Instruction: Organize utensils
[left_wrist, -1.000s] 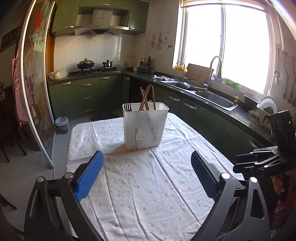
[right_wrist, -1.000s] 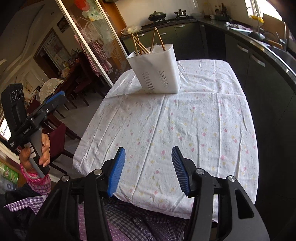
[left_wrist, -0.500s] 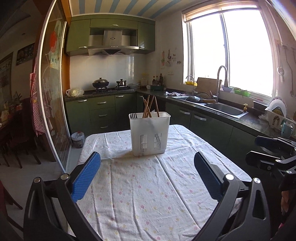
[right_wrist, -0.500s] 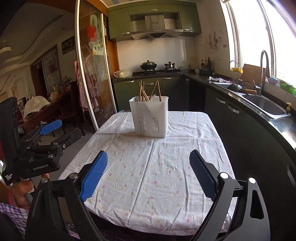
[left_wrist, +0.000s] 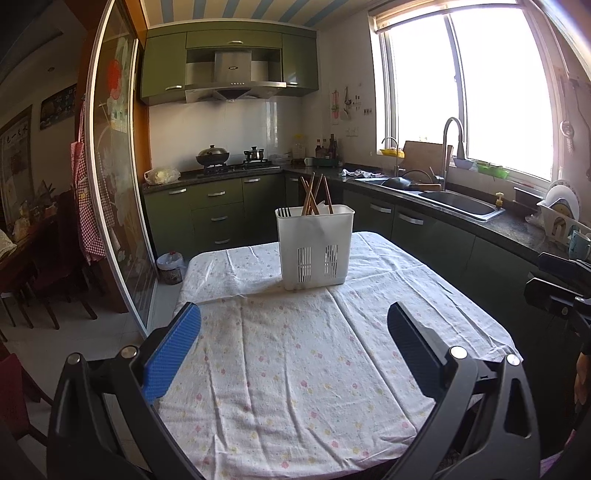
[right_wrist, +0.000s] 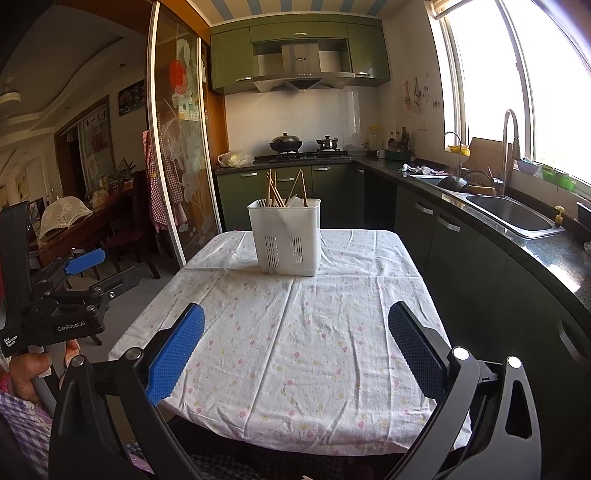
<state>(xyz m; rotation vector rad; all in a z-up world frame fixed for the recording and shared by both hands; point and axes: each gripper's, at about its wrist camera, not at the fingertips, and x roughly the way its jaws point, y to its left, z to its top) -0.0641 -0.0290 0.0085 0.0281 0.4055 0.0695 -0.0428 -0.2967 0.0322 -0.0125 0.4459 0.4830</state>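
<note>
My left gripper (left_wrist: 293, 332) hangs over the near end of the table (left_wrist: 295, 369), fingers wide apart, nothing between them. Right gripper (right_wrist: 295, 334) same: spread, nothing held. White caddy (left_wrist: 314, 246) stands upright at the far end on the floral cloth (left_wrist: 277, 387), well apart from both. Chopsticks (left_wrist: 314, 194) lean in it, fork (left_wrist: 283, 212) tines show at its left corner.

**Sunlit green kitchen opens onto dining room**

Daylight floods through a wide window (left_wrist: 491, 85) above a steel sink (left_wrist: 461, 206) and dark countertop (right_wrist: 546, 251). Green cabinets (left_wrist: 218, 214) line two walls beneath a steel range hood (left_wrist: 232, 79). A table under a floral cloth (left_wrist: 295, 354) fills the centre. A glass sliding door (right_wrist: 181, 147) leads to the dining room.
</note>
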